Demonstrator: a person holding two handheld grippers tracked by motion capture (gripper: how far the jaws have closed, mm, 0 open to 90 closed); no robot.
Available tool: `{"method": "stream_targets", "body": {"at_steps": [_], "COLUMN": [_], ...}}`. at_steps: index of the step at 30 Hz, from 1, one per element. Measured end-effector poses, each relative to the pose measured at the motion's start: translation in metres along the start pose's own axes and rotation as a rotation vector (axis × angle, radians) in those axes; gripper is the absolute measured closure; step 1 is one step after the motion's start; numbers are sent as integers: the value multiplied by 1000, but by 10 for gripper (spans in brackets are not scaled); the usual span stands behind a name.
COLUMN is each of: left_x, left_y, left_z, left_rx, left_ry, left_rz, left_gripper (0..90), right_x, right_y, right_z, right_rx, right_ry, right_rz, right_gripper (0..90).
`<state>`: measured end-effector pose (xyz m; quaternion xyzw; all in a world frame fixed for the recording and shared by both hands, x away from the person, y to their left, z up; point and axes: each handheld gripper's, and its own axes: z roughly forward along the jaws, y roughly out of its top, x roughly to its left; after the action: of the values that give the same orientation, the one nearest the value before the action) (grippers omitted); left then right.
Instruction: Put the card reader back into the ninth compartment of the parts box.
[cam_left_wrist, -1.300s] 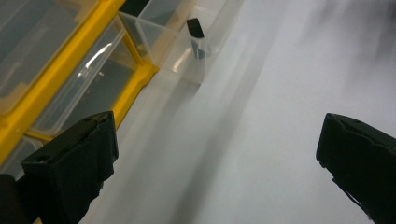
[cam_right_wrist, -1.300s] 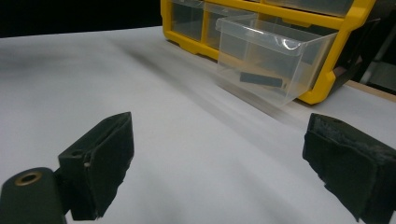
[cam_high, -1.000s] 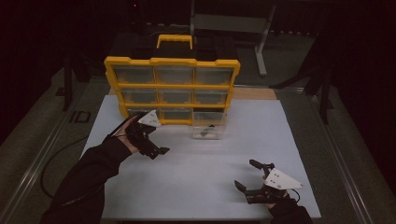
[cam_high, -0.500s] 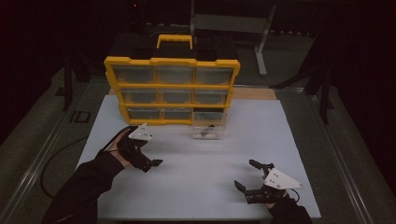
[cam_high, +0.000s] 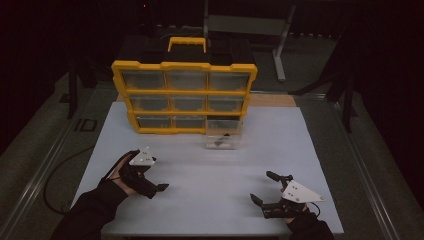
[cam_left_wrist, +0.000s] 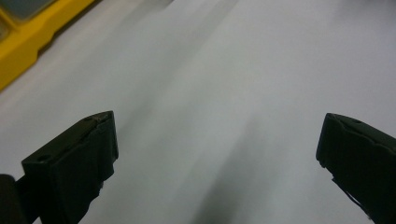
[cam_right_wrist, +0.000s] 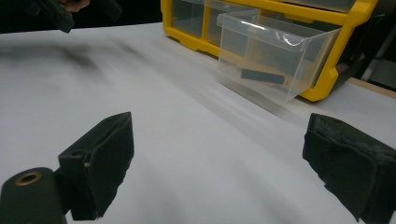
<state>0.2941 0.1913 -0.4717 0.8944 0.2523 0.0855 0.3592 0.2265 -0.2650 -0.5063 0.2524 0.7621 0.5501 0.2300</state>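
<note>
Left gripper (cam_high: 159, 188) had dropped back toward the near table edge, jaws wide and empty; clear drawer (cam_high: 223, 137) sat ahead by the organizer (cam_high: 184, 95), roughly midway between it and right gripper (cam_high: 265, 187), also wide.

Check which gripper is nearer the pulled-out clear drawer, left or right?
Roughly even; left by a hair, if either. The left gripper sits left of and nearer the person than the clear drawer; the right gripper lies to its right, by the front edge.
</note>
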Motion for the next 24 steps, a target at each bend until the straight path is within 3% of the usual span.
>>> {"method": "stream_targets", "body": {"at_steps": [13, 24], "left_x": [-11, -17], "left_y": [-30, -57], "left_z": [2, -3], "left_rx": [-24, -87], "left_ry": [31, 54], "left_rz": [-63, -116], "left_gripper": [2, 2], "right_x": [1, 1], "right_y": [0, 0], "right_z": [0, 0], "right_rx": [4, 10], "right_ry": [-1, 2], "right_rz": [-1, -6], "right_gripper": [90, 90]}}
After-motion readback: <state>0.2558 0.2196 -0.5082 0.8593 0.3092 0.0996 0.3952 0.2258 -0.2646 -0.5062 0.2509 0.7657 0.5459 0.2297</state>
